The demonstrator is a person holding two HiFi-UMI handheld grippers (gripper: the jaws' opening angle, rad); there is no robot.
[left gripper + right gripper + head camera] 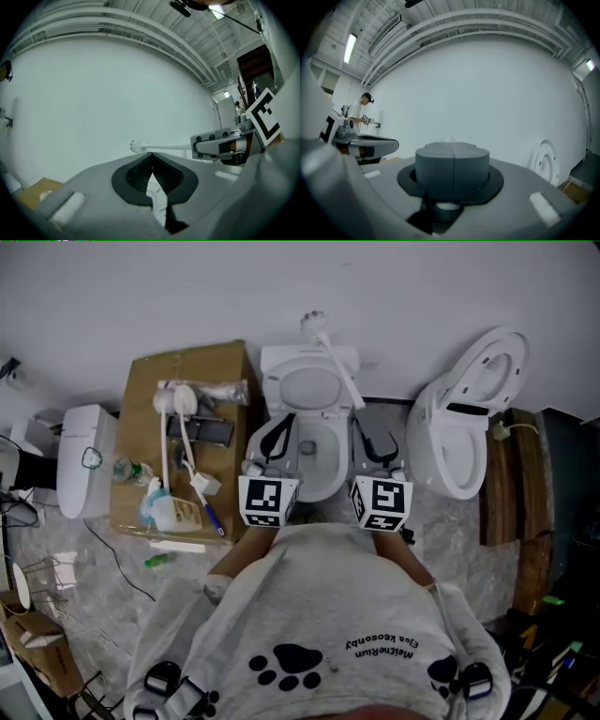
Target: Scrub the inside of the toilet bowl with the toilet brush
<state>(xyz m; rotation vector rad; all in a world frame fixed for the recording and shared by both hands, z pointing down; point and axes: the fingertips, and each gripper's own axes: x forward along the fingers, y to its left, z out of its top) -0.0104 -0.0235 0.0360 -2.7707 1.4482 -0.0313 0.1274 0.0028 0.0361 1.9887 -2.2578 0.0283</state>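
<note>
Your right claw (pixel 452 158) clenched on toilet brush (pixel 337 367) handle. Brush head up over tank, near wall, outside toilet bowl (pixel 328 482). Your left claw (pixel 151 157) pinched shut, empty, over bowl's left rim. Cardboard box (pixel 211 362) left of toilet, second toilet (pixel 450 442) right.

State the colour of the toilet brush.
White, handle and head alike. The toilet brush shows best in the head view.

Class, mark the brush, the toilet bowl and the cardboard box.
brush (pixel 336 360): head view, middle of its white handle.
bowl (pixel 320 491): head view, front rim.
box (pixel 202 367): head view, bare top by the wall.
</note>
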